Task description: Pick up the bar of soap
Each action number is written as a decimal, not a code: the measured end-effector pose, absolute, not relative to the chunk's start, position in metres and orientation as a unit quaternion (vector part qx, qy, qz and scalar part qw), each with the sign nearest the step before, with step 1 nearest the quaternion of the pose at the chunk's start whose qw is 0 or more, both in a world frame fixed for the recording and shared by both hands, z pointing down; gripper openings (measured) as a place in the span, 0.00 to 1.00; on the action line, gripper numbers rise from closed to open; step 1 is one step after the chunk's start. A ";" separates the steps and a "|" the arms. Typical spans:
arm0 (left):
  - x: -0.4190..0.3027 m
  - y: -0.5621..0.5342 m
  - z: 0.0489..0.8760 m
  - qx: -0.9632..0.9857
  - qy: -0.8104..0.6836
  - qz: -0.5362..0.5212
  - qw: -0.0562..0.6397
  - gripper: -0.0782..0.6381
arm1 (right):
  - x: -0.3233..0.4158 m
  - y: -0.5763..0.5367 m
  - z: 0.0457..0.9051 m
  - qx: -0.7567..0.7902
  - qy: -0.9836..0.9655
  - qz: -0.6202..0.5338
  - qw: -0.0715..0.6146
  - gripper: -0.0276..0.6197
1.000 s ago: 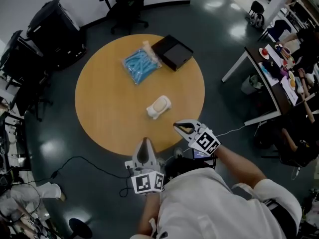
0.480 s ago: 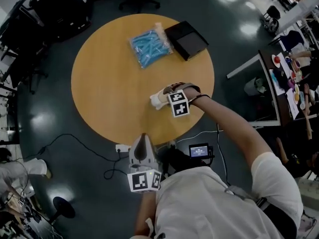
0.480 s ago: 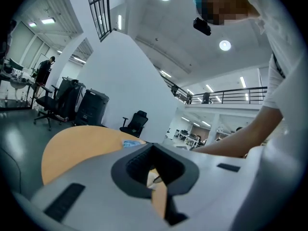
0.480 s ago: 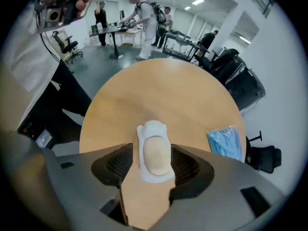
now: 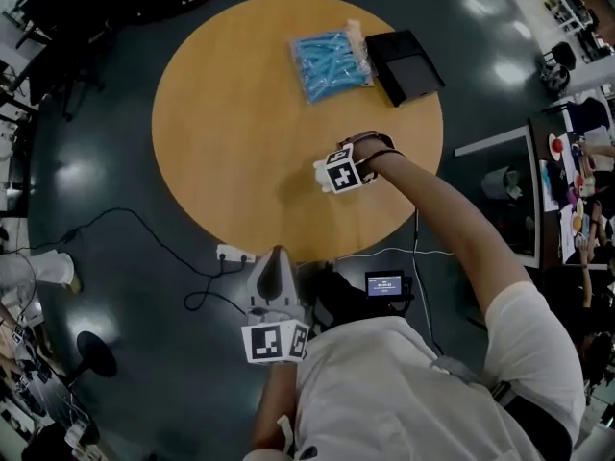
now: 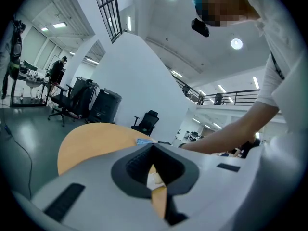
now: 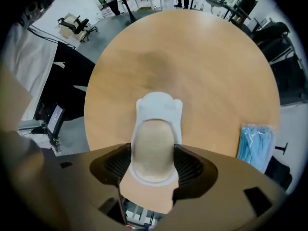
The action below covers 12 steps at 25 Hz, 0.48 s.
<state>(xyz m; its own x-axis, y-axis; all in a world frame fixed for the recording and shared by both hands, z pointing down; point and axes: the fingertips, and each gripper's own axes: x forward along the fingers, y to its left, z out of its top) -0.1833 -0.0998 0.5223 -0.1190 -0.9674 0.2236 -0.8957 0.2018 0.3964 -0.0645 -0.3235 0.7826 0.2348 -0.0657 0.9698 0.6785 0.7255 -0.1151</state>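
The beige bar of soap (image 7: 153,150) lies in a white dish (image 7: 156,105) on the round wooden table (image 5: 231,113). My right gripper (image 7: 153,165) points steeply down over it. Its jaws have just been opening and now stand wide, with the soap and dish between them; the pads sit beside the dish rim without squeezing it. In the head view the marker cube of the right gripper (image 5: 338,174) covers the soap, and only a white edge of the dish (image 5: 320,175) shows. My left gripper (image 5: 276,257) hangs off the table's near edge, jaws together and holding nothing.
A blue packet (image 5: 330,63) and a flat black box (image 5: 405,65) lie at the far side of the table. On the floor by the near edge are a power strip (image 5: 235,254) with cables and a small screen device (image 5: 386,283).
The right gripper swung from near my body out over the table, came down onto the soap dish and opened its jaws around it. The left gripper sank a little.
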 end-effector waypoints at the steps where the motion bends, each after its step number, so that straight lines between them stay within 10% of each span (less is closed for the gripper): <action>1: -0.185 -0.099 0.522 0.625 -0.745 -0.082 0.218 0.12 | -0.064 -0.323 0.784 -0.278 -0.550 -0.252 0.746 0.46; 12: -0.182 -0.089 0.526 0.618 -0.748 -0.091 0.224 0.12 | -0.064 -0.324 0.783 -0.269 -0.560 -0.259 0.740 0.45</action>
<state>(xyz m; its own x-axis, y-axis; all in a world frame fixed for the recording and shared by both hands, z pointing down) -0.1818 -0.0888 0.5257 -0.1364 -0.9653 0.2228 -0.8842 0.2200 0.4120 -0.0643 -0.3243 0.7833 0.2394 -0.0826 0.9674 0.6838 0.7216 -0.1076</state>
